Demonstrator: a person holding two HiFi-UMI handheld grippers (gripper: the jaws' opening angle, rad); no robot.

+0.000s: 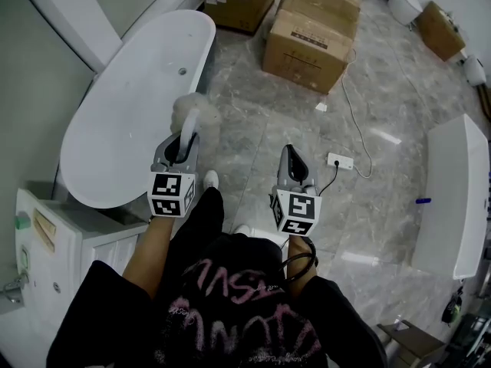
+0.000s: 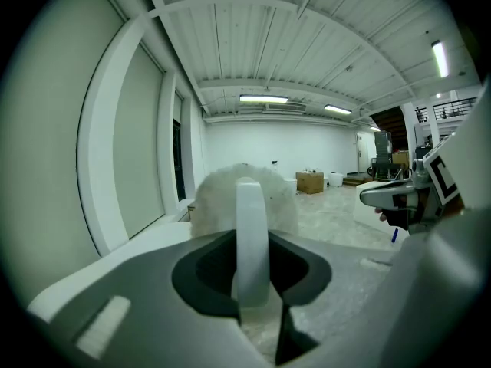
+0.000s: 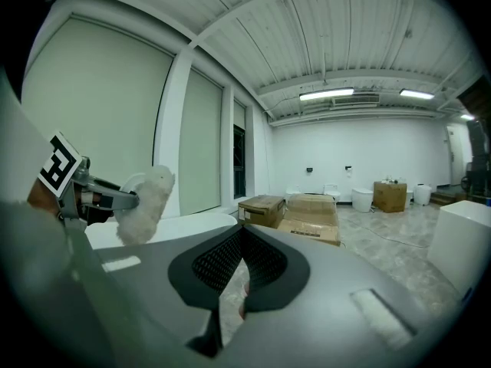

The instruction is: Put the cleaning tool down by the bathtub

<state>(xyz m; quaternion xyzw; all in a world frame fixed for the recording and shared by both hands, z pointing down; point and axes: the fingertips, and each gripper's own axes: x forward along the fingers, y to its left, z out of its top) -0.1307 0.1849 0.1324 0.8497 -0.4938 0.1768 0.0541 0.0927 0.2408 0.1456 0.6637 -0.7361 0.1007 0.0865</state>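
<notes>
Fingers (image 2: 153, 305) of L gripper (image 1: 182, 140) clamped on the cleaning tool (image 2: 251, 236) handle, fluffy head out front by the bathtub (image 1: 115, 129) edge. I read that as carry posture, set-down on the floor (image 1: 261, 121) pending. R gripper (image 1: 295, 169) pinched together, nothing in it, parked clear so it won't interfere.

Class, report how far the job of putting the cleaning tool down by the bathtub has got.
Done: the cleaning tool is gripped in the left gripper. In hand: its fluffy head hovers beside the bathtub rim. Left: lowering it to the floor by the tub and letting go. The right gripper is shut, empty.
</notes>
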